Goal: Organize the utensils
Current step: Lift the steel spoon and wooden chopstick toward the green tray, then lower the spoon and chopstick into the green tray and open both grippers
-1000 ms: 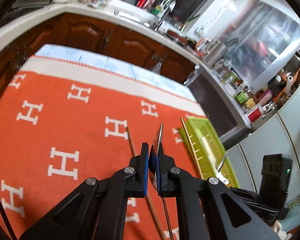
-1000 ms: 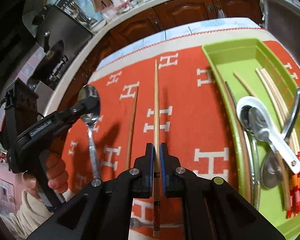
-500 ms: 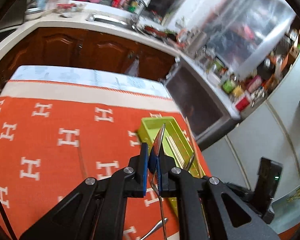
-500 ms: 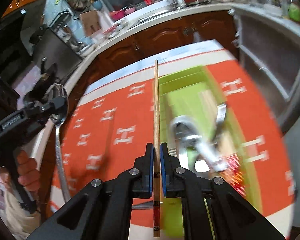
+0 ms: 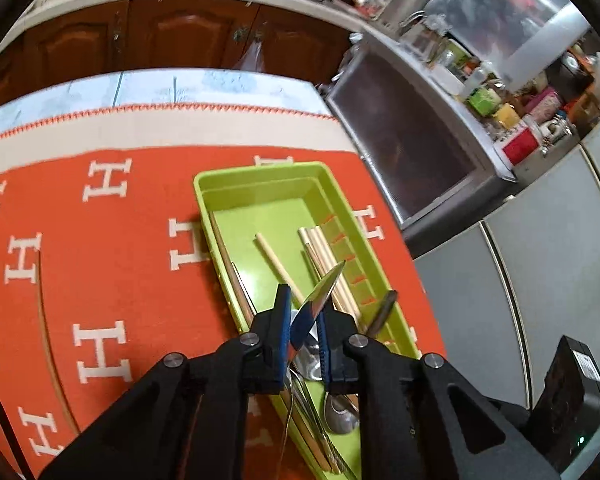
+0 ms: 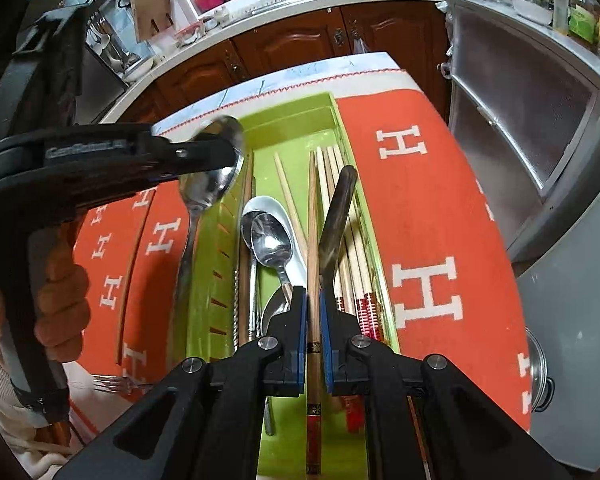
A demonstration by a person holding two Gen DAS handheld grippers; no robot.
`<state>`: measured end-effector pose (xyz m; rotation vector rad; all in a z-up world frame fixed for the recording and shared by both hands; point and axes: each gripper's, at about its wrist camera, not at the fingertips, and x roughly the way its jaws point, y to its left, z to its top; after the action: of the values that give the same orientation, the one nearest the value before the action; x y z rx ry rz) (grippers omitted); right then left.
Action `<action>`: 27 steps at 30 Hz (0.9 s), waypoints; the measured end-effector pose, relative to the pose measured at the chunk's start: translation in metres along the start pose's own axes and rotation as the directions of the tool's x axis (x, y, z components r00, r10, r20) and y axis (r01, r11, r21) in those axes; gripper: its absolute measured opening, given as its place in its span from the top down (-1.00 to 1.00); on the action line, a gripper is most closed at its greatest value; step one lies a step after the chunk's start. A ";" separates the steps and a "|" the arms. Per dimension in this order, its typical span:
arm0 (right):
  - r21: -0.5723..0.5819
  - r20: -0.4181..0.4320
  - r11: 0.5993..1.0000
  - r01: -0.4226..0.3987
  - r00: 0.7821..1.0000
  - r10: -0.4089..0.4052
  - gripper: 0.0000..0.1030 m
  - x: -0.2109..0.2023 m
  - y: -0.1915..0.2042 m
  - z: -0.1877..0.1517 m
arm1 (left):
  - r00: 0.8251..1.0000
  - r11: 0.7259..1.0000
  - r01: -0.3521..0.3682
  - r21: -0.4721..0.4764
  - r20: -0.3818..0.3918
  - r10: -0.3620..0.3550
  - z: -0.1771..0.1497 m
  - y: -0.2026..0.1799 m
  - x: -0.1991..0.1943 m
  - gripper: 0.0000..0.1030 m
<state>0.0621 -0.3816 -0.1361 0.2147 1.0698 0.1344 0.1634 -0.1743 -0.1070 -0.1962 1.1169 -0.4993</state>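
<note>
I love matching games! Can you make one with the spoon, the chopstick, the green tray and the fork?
Things:
1. metal spoon
2. brown chopstick
3. green tray
4. fork

Places:
A. lying on the orange cloth, holding utensils
B. between the left gripper's opening jaws
C. on the cloth, outside the tray
D. clamped in the right gripper

Pairs: 1-B, 2-D, 3-A, 4-C

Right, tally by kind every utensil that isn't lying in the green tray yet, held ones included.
Chopsticks: 2, the held chopstick in the right hand-held gripper and the loose chopstick on the cloth
Spoons: 1, the metal spoon between the opening jaws of the left hand-held gripper
Forks: 1, the fork on the cloth
Total: 4
</note>
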 end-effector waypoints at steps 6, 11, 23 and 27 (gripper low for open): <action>-0.008 -0.009 1.000 -0.002 1.000 0.001 0.88 0.020 0.002 0.011 | 0.998 0.999 0.009 -0.044 -0.069 -0.012 0.003 0.011 0.010 0.89; 0.025 -0.014 1.000 -0.005 1.000 0.006 0.85 0.033 0.009 0.019 | 0.990 0.997 0.026 -0.077 -0.139 -0.037 -0.001 0.013 0.016 0.94; 0.083 0.058 0.997 -0.008 0.998 0.004 0.71 -0.002 0.012 0.014 | 0.995 0.994 0.018 -0.111 -0.092 -0.029 0.003 0.022 0.011 0.70; 0.086 0.068 0.996 -0.023 0.998 0.018 0.68 -0.014 0.018 0.009 | 1.000 0.995 0.013 -0.099 -0.018 -0.015 0.000 0.026 -0.017 0.02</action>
<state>0.0629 -0.3678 -0.1157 0.3068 1.0077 0.0985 0.1651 -0.1435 -0.1037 -0.2862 1.1603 -0.4595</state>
